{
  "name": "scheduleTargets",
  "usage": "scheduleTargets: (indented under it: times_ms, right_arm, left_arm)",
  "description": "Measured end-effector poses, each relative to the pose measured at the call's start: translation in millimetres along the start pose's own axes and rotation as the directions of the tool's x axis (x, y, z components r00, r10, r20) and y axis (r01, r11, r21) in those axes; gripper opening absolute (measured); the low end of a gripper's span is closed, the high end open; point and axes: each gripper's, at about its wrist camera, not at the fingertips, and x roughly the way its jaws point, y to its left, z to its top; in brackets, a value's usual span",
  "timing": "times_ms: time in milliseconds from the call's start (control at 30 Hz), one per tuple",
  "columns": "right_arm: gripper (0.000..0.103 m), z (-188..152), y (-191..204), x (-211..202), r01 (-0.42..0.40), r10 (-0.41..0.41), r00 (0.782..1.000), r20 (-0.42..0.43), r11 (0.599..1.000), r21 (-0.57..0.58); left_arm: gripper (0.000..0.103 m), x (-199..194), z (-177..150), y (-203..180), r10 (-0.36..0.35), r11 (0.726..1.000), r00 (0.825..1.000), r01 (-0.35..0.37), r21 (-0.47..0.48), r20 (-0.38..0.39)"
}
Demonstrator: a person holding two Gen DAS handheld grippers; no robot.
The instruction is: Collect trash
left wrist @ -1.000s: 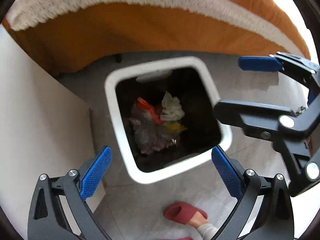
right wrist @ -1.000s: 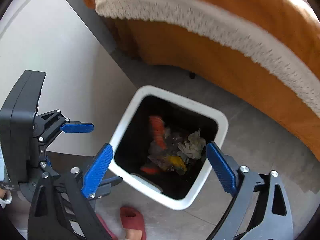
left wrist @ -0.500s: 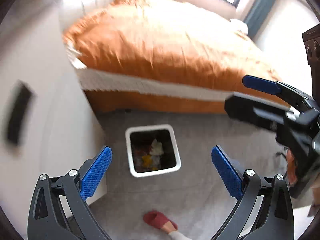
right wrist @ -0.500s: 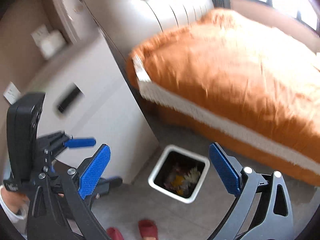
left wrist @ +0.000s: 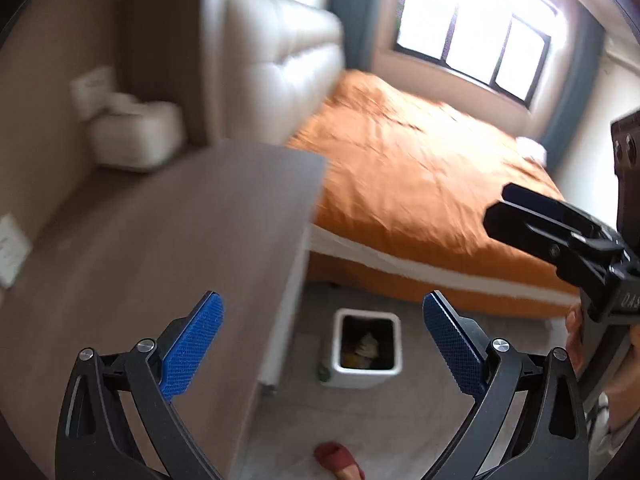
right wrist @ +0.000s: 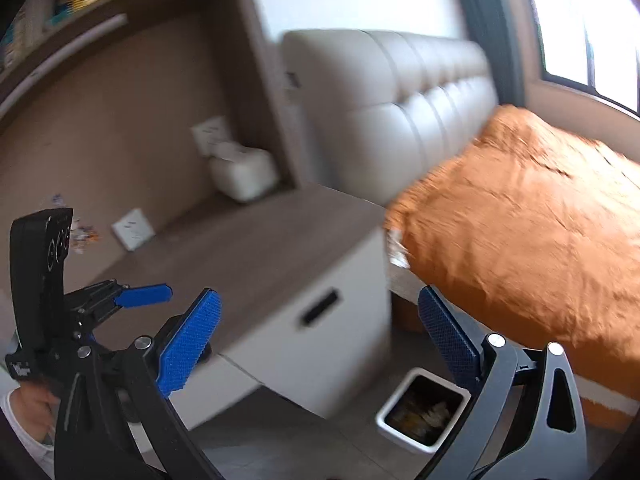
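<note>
Left gripper [left wrist: 322,344] wide apart, empty; right gripper [right wrist: 318,340] likewise, above trash bin [right wrist: 424,414]

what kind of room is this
Most likely a bedroom: a bed with an orange cover and a padded headboard, a bedside cabinet next to it, and a small white trash bin on the floor.

Left tongs [left wrist: 323,342] spread wide, right tongs [right wrist: 319,338] likewise
</note>
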Motion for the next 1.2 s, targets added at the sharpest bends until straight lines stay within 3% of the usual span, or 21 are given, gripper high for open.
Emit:
scheduleTargets:
  times_ms: [267,400,633,900,1200]
  right_arm:
    - [0.098,26,104,0,-0.185,0.188,0.982,0.022,0.978,-0.095]
    - [0.098,35,153,1,-0.269,0.273,0.962,0.012,0.952,-0.144]
    - [0.098,41,220,1,-0.349,0.355,0.935,-0.007,0.913,-0.213]
    - [0.098,37,264,-14,-0.356,0.371,0.929,0.001,0.894,-0.272]
    - [0.098,40,272,-27,-0.345,0.371,0.928,0.033,0.890,-0.300]
  left_arm:
    - [0.098,-114,-24,76,0.201,0.970,0.976,-0.187,-0.153,0.082]
    - [0.098,-166,-40,106,0.304,0.933,0.947,-0.274,-0.232,0.108]
    - [0.098,-228,-66,145,0.414,0.875,0.901,-0.356,-0.328,0.128]
    - [0.098,-275,-74,162,0.447,0.857,0.880,-0.370,-0.358,0.160]
    - [0.098,-290,-78,157,0.478,0.852,0.863,-0.410,-0.326,0.164]
